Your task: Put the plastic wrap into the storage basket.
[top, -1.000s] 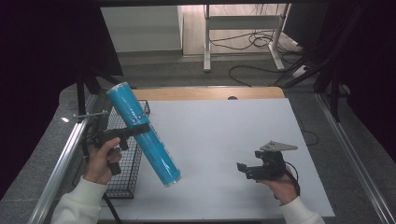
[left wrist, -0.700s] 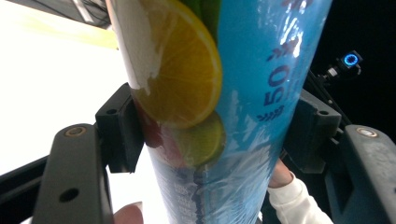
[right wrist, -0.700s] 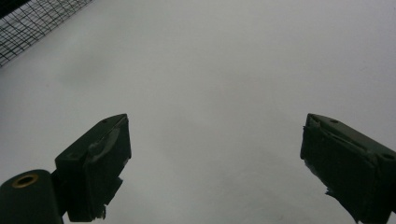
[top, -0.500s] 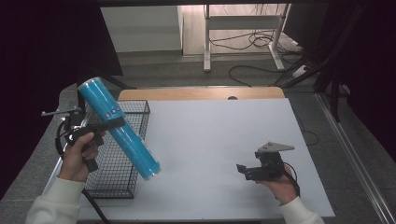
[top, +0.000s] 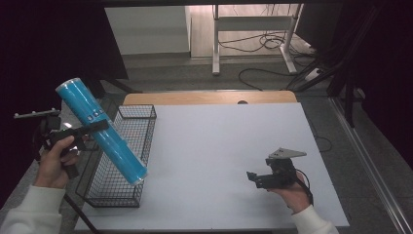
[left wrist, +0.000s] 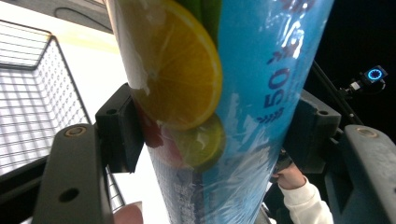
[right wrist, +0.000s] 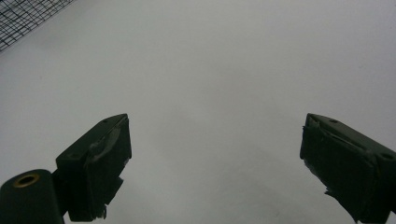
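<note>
Blue tube [top: 101, 131]: long, round, wrapped in shiny plastic film, with orange and lime slices printed on it.
Place: up in the air, tilted, top end up and to the left, bottom end hanging over the wire basket [top: 141, 111] at the left side of the white table [top: 219, 146].
Left tongs [top: 92, 127]: pinching the tube across its middle; black pads [left wrist: 119, 128] pressed on both sides, seen up close in the left gripper view.
Right tongs [top: 254, 177]: spread wide, nothing between them, low over the bare table, well apart from the tube.
Feel, by guess: stiff like a can, not squashed by the pads.
Weight, by guess: light to middling, since one pinch holds it up.
Slippery: likely yes, because of the smooth film; could slide down or swing in the pads.
Fragile: cannot tell what is inside, so best set down softly.
Best place to hold: around the middle, like now, so neither end tips hard.
Watch out for: bottom end bumping the basket rim on the way in.
</note>
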`<state>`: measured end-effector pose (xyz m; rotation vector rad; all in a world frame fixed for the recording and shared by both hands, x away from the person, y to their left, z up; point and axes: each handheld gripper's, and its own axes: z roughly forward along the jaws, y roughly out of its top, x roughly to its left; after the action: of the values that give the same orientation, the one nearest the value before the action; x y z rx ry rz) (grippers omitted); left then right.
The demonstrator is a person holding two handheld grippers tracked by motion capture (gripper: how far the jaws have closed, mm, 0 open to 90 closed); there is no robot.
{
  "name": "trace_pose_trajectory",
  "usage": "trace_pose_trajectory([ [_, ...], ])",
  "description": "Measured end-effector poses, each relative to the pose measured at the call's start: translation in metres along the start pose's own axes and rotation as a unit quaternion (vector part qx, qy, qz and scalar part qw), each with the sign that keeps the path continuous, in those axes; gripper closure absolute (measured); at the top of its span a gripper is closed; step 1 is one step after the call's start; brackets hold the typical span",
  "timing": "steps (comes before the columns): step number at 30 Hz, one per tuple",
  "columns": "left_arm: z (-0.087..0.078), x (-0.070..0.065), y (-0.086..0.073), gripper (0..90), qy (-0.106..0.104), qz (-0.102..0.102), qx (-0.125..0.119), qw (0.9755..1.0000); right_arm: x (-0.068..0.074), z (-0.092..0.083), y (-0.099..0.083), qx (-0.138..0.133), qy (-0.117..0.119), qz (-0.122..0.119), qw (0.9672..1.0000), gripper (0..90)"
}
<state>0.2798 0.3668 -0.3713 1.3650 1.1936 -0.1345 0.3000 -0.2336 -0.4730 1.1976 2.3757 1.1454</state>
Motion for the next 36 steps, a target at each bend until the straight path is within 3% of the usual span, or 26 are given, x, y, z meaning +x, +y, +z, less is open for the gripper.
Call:
trace_pose_trajectory([
  [8, -0.024, 0.005, 0.009, 31.9, 0.035, 0.009, 0.005, 0.9993, -0.001, 0.001, 0.000, 0.004, 0.002, 0.003, 1.0000, 9.5],
  [17, -0.035, 0.009, 0.010, 32.0, 0.088, 0.029, 0.027, 0.9953, -0.001, 0.001, 0.000, 0.004, 0.008, 0.002, 1.0000, 10.4],
  [24, -0.030, 0.013, 0.003, 32.0, 0.122, 0.030, 0.047, 0.9910, -0.001, 0.002, 0.000, 0.008, 0.005, 0.003, 1.0000, 10.7],
  [32, -0.024, 0.016, 0.000, 32.0, 0.130, 0.035, 0.066, 0.9887, -0.002, 0.003, -0.001, 0.009, 0.003, 0.003, 1.0000, 10.8],
  [36, -0.016, 0.021, -0.004, 32.0, 0.139, 0.033, 0.084, 0.9862, -0.002, 0.004, -0.001, 0.013, 0.006, 0.001, 0.9999, 11.0],
])
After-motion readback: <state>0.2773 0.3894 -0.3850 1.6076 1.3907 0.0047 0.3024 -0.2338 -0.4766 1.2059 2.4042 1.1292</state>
